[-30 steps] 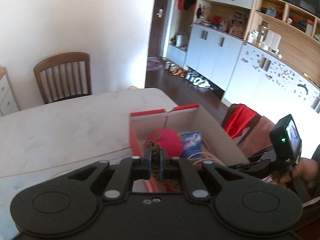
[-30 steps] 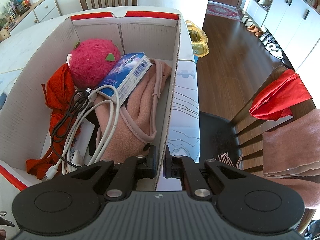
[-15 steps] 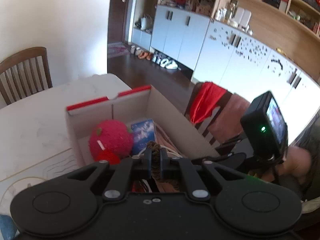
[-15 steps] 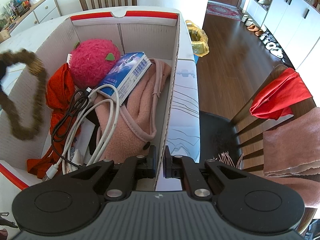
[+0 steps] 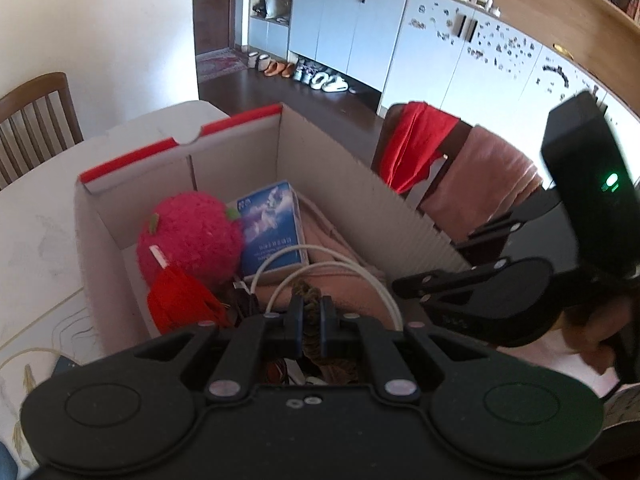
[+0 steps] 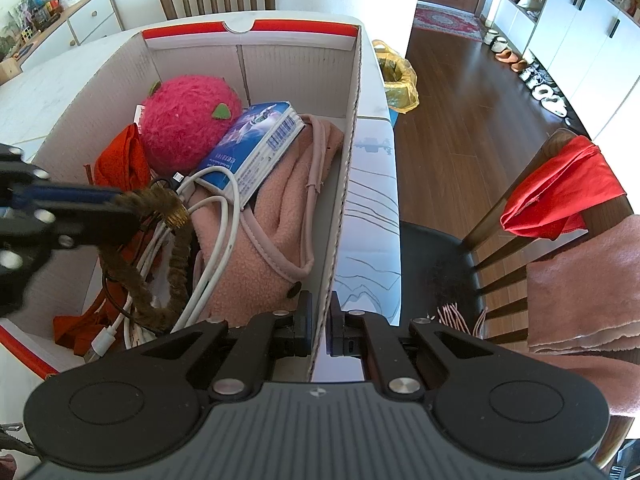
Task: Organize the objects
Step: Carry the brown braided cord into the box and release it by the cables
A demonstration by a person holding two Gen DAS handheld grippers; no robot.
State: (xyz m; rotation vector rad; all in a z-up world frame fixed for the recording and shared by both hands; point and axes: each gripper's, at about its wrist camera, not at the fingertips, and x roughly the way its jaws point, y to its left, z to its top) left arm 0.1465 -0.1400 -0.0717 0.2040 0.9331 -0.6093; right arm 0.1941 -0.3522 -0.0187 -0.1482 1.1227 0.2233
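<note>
The cardboard box (image 6: 348,168) on the table (image 5: 36,240) is being gripped at its right wall by the right gripper (image 6: 320,330), fingers clamped on the cardboard. Over the box's cables (image 6: 224,216) and pink garment (image 6: 276,220), a brown fuzzy loop (image 6: 140,280) is being dangled, pinched tight in the left gripper (image 5: 311,318).

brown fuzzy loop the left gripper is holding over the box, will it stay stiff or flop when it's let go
Probably floppy: the brown fuzzy loop with a gold clasp hangs from the left gripper in a slack, drooping oval. It looks light, being thin. Released, it would likely settle limp onto the white cables in the cardboard box rather than roll.
</note>
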